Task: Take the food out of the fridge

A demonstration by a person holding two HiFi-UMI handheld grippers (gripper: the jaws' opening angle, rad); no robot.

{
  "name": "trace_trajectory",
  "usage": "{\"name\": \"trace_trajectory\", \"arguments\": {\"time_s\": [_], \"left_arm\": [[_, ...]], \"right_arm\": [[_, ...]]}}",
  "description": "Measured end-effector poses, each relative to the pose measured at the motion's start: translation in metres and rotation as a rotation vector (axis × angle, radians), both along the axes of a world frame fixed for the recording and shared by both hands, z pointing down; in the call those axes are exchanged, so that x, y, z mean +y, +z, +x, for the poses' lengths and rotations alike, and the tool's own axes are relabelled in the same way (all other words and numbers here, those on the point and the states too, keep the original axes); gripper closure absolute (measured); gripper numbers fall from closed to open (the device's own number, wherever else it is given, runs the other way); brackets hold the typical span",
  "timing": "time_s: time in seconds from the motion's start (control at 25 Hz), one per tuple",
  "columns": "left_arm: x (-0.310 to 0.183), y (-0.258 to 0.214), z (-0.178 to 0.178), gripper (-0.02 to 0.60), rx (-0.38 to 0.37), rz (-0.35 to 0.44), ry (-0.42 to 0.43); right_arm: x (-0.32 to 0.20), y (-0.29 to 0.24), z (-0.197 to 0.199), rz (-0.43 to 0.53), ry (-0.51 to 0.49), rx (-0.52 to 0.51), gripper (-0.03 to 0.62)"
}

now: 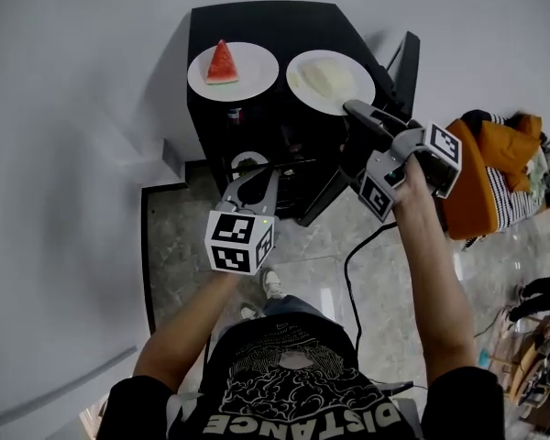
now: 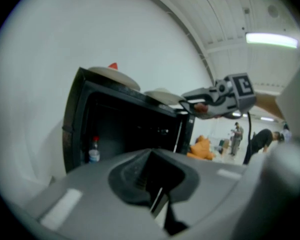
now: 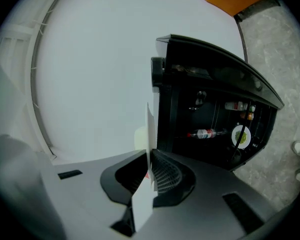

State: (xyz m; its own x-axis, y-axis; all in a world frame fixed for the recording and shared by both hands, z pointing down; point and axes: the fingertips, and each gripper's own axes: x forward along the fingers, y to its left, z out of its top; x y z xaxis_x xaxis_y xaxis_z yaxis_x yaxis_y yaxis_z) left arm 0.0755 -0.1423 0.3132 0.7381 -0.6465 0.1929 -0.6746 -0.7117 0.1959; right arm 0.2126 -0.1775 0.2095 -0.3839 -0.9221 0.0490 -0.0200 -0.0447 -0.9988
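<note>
A black mini fridge stands open against the wall. On its top, at the left, a white plate carries a watermelon slice. At the right of the top is a second white plate with pale food; my right gripper is shut on its near rim. That plate shows edge-on between the right gripper's jaws. My left gripper hangs before the open fridge, jaws together and nothing in them. Inside the fridge sits a plate of green food.
Bottles lie and stand on the fridge shelves. The fridge door stands open to the right. An orange bundle sits at the right, and a black cable runs over the stone floor. People stand far off.
</note>
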Motion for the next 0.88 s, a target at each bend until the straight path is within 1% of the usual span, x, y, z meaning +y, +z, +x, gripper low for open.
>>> {"name": "trace_trajectory", "arguments": {"time_s": [0.2, 0.32, 0.56, 0.76, 0.8, 0.88], "left_arm": [[-0.005, -0.005, -0.002, 0.578, 0.0, 0.009, -0.021], [-0.007, -0.01, 0.001, 0.578, -0.003, 0.026, -0.018], [-0.01, -0.016, 0.005, 0.578, 0.002, 0.032, -0.021], [-0.011, -0.02, 0.011, 0.578, 0.011, 0.036, -0.019], [-0.01, -0.021, 0.012, 0.578, 0.012, 0.037, -0.017], [-0.009, -0.022, 0.014, 0.578, 0.014, 0.039, -0.015]], "right_arm": [[-0.023, 0.003, 0.0, -0.012, 0.005, -0.009, 0.58], [-0.033, 0.004, 0.003, -0.019, 0.028, -0.023, 0.58], [-0.043, 0.002, 0.005, -0.013, 0.057, -0.051, 0.58], [-0.043, -0.001, 0.006, 0.028, 0.043, -0.048, 0.58], [-0.042, -0.001, 0.006, 0.038, 0.045, -0.052, 0.578], [-0.039, -0.001, 0.008, 0.059, 0.047, -0.057, 0.538]]}}
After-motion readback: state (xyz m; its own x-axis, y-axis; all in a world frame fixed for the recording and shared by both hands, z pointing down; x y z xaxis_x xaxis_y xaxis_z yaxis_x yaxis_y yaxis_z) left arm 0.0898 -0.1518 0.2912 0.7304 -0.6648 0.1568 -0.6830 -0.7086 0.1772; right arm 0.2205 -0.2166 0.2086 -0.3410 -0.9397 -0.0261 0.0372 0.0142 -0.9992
